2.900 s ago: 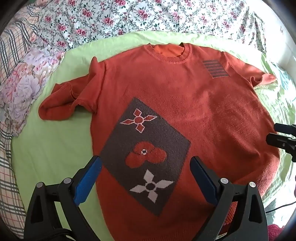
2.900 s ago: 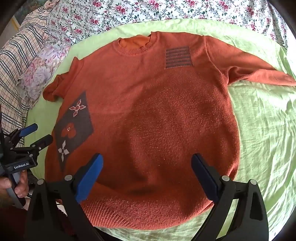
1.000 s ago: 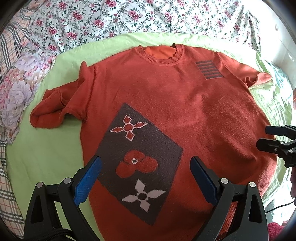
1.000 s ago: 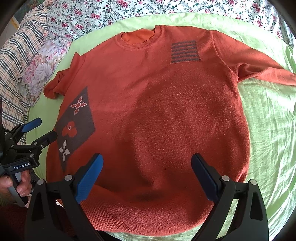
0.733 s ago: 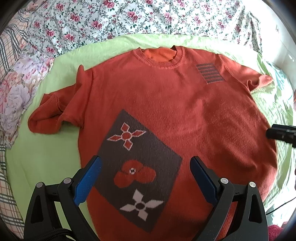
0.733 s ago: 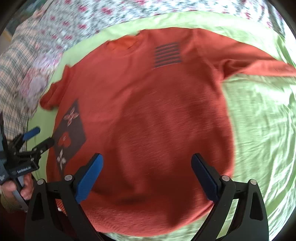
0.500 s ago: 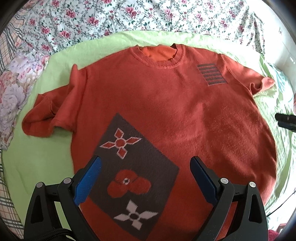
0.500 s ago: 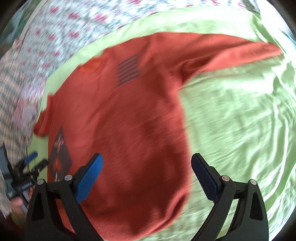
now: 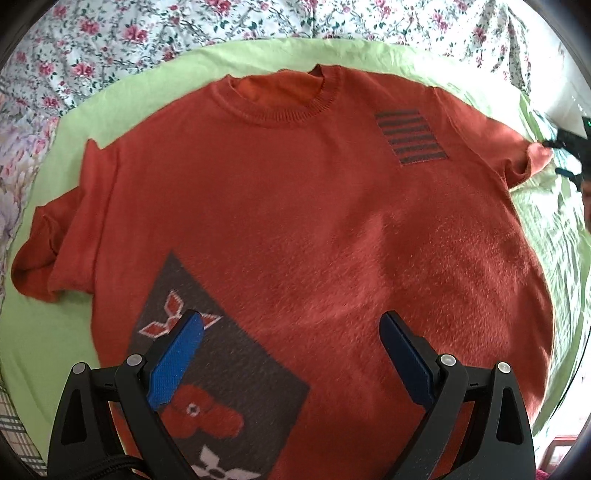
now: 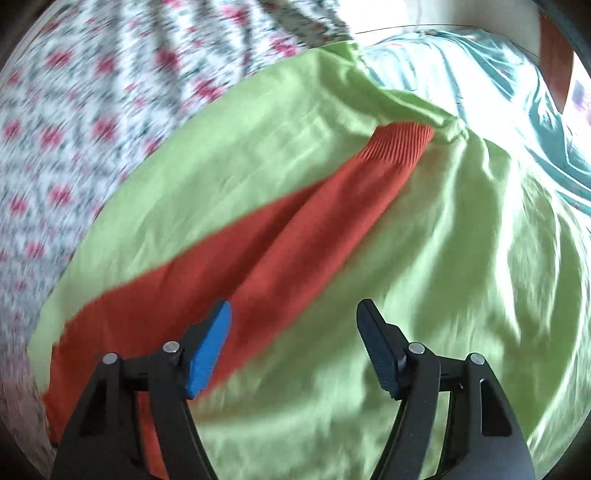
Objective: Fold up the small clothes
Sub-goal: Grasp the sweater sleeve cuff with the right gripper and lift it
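An orange knitted sweater [image 9: 295,206] lies flat, front up, on a light green sheet [image 9: 48,332]. It has a dark diamond patch [image 9: 236,365] low on its left and a striped patch [image 9: 410,136] near the right shoulder. My left gripper [image 9: 291,328] hovers open over the lower body, nothing between its blue pads. My right gripper [image 10: 293,317] hangs above the sweater's long right sleeve [image 10: 280,251], whose ribbed cuff [image 10: 402,144] points up and right. Its jaws are closing, with the sleeve just under the left pad and nothing gripped. In the left wrist view the right gripper [image 9: 569,155] shows at the far right edge by the sleeve.
A floral bedspread [image 9: 184,33] borders the green sheet at the top and left. Teal fabric [image 10: 517,92] lies beyond the cuff at the upper right. A checked cloth [image 9: 11,424] shows at the lower left edge. The green sheet is wrinkled right of the sleeve.
My right gripper swung far right, from over the sweater's body to its right sleeve, rolled, and its jaws narrowed. My left gripper moved forward over the sweater, staying open.
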